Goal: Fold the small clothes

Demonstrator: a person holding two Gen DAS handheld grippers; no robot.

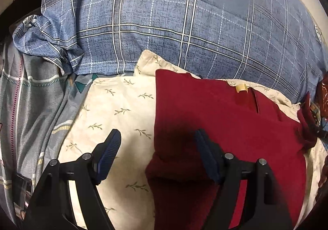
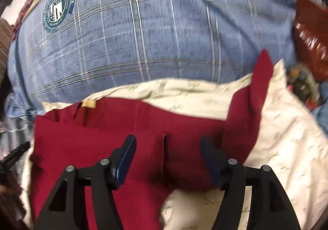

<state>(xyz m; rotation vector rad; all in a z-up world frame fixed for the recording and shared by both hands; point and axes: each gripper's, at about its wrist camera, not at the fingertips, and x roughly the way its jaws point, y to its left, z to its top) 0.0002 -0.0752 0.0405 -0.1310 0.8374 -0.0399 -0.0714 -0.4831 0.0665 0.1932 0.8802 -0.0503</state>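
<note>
Both tools gape wide over the red garment (image 1: 225, 119) on the cream sheet (image 1: 114, 106): left tool (image 1: 157, 143) straddles its edge, right tool (image 2: 167, 148) a dark slit; only the left view shows grey striped bedding (image 1: 34, 106)

The left tool (image 1: 157, 137) hangs with its jaws apart over a dark red garment (image 1: 225, 119). The garment lies on a cream leaf-print sheet (image 1: 114, 106) (a blue plaid pillow (image 1: 164, 18) sits behind).

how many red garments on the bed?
1. The dark red garment lies spread on the cream leaf-print sheet, in front of the blue plaid pillow. Something red and shiny sits at the right edge, too blurred to identify.
</note>
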